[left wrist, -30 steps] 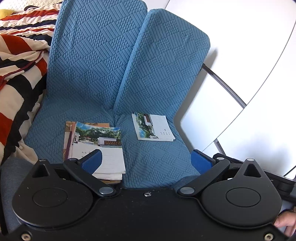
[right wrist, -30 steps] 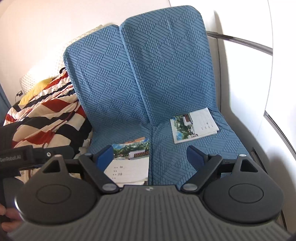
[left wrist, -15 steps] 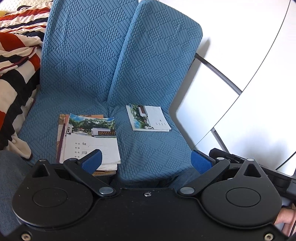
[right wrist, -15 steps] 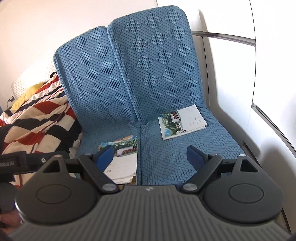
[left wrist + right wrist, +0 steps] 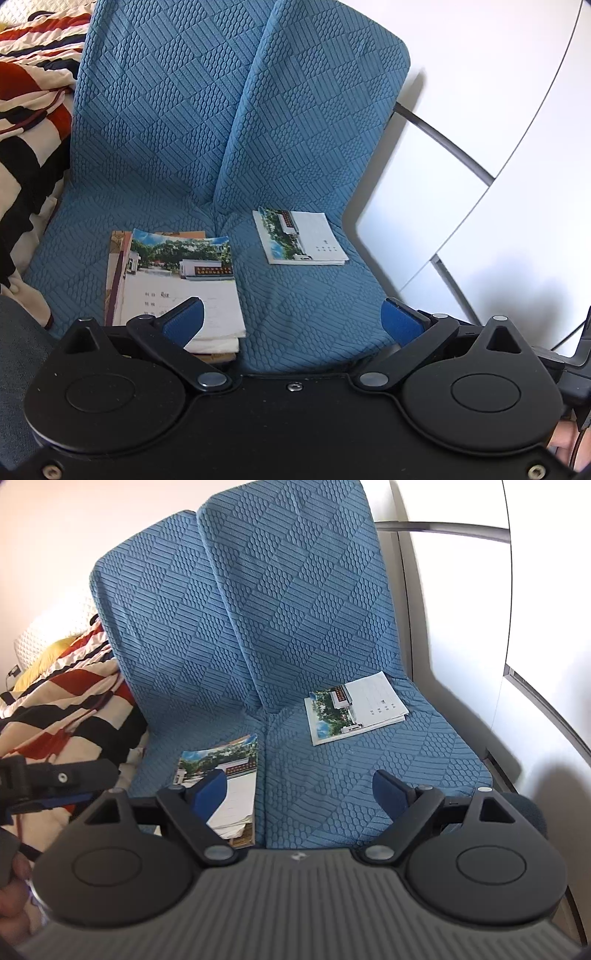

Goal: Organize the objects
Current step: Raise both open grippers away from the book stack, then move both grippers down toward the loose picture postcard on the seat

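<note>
A stack of booklets (image 5: 177, 280) with a photo cover lies on the left blue seat cushion (image 5: 74, 251); brown covers stick out beneath it. A smaller booklet (image 5: 301, 238) lies alone on the right cushion. My left gripper (image 5: 291, 321) hovers open above the seat's front edge, its left pad over the stack's near corner. In the right wrist view the stack (image 5: 229, 775) is at lower left and the single booklet (image 5: 354, 707) at upper right. My right gripper (image 5: 299, 794) is open with nothing between its pads. The left gripper's body (image 5: 55, 775) shows at the far left.
Two tall blue quilted seat backs (image 5: 229, 110) rise behind the cushions. A red, black and cream striped blanket (image 5: 26, 110) is piled to the left. White panels with a grey rail (image 5: 443, 144) stand close on the right. A hand (image 5: 14, 893) holds a handle.
Both grippers have sunk toward the seat, so the booklets sit higher and larger in both views. The jaws have stayed wide and the booklets have not moved.
</note>
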The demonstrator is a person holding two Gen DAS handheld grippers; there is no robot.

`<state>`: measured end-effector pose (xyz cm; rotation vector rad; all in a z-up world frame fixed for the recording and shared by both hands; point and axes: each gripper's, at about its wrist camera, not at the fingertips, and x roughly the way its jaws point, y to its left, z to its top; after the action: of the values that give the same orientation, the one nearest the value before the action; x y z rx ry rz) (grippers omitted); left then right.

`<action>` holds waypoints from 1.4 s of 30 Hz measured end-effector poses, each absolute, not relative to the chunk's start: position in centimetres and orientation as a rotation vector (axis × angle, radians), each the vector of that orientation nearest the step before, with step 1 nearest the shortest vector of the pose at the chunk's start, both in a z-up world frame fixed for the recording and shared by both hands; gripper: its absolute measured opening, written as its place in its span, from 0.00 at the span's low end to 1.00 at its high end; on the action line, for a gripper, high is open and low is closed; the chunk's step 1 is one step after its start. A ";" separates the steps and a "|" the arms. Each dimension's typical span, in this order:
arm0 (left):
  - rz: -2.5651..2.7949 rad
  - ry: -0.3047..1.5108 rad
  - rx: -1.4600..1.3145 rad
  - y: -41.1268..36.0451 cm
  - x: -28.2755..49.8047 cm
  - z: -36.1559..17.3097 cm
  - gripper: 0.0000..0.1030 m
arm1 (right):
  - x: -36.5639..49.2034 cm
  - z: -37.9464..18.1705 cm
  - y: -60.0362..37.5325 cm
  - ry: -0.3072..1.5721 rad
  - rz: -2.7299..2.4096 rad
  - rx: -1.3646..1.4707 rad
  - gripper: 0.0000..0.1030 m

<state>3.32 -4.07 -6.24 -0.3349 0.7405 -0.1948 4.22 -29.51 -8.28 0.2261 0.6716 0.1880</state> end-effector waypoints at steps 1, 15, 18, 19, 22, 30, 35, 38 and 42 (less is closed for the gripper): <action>-0.195 0.735 -0.330 -4.1 3.7 -6.5 0.99 | 4.6 -8.7 -29.6 0.675 0.185 0.229 0.85; -0.194 0.768 -0.308 -4.7 12.8 -12.0 0.99 | 10.5 -13.4 -30.0 0.680 0.129 0.253 0.85; -0.215 0.776 -0.308 -5.4 15.3 -13.7 0.99 | 12.2 -14.8 -30.5 0.660 0.118 0.279 0.85; -0.215 0.781 -0.305 -5.6 16.1 -14.3 0.99 | 12.8 -15.3 -30.7 0.667 0.105 0.288 0.85; -0.227 0.797 -0.294 -6.4 18.5 -15.7 0.99 | 14.5 -16.8 -31.4 0.669 0.085 0.325 0.85; -0.271 0.840 -0.255 -8.2 23.4 -18.6 0.96 | 18.6 -19.1 -32.7 0.680 0.055 0.391 0.85; -0.311 0.850 -0.251 -9.5 26.6 -20.0 0.90 | 21.2 -20.2 -33.7 0.693 0.047 0.451 0.85; -0.322 0.873 -0.253 -10.1 28.6 -21.1 0.85 | 23.2 -20.9 -34.3 0.708 0.047 0.490 0.85; -0.332 0.908 -0.246 -11.1 30.8 -22.6 0.81 | 26.3 -22.1 -35.3 0.734 0.034 0.530 0.84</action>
<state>30.84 -11.06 -22.62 -0.2463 0.9075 -0.3317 26.25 -35.28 -22.14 0.5302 0.7344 0.0339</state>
